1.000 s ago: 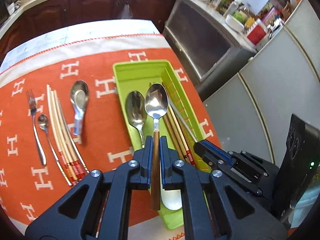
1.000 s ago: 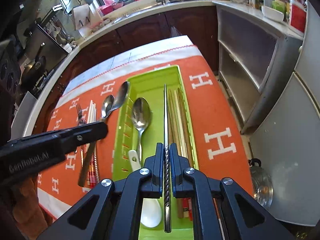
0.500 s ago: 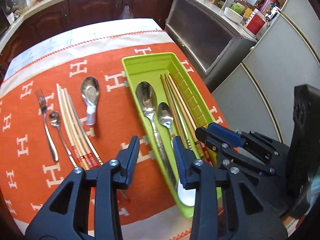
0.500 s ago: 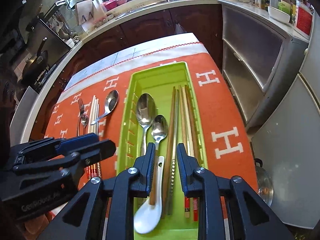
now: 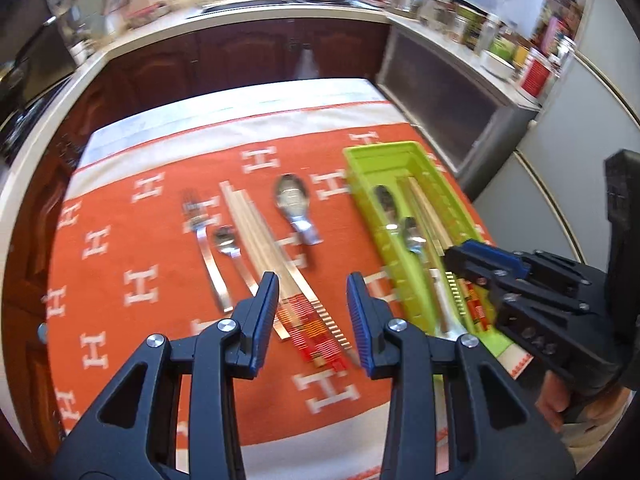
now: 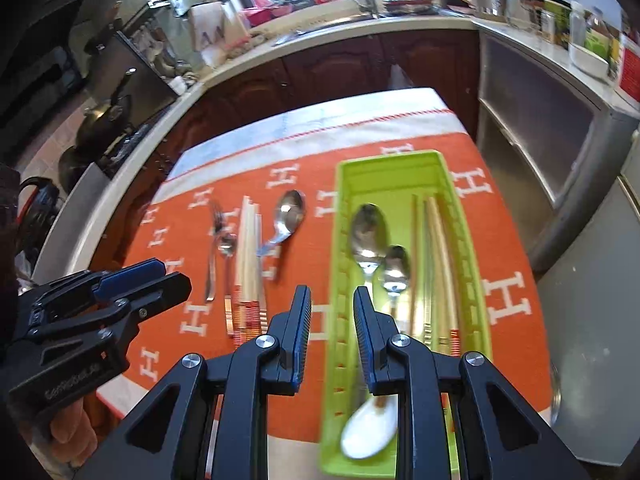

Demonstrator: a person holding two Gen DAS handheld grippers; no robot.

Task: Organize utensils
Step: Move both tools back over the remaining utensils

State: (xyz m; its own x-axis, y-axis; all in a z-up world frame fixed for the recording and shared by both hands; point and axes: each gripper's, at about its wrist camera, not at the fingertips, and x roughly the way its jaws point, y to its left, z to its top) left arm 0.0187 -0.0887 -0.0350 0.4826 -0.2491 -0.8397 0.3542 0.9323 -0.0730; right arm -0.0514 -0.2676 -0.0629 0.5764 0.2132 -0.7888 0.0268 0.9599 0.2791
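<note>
Two grippers: we hold both above the surface, nothing between either pair of fingers.
Left gripper (image 5: 313, 314): fingers apart, over the chopsticks (image 5: 264, 248) on the orange cloth (image 5: 160, 240).
Right gripper (image 6: 332, 330): fingers apart, at the green tray's (image 6: 472, 280) left wall.
Tray contents: we see two spoons (image 6: 368, 236), chopsticks, a white spoon (image 6: 368, 428).
On cloth: fork (image 5: 200, 232), small spoon (image 5: 226, 240), ladle spoon (image 5: 292, 204).

Spoon (image 6: 396, 270) and chopstick (image 6: 416, 264) now in tray (image 6: 472, 240), both jaws empty.
</note>
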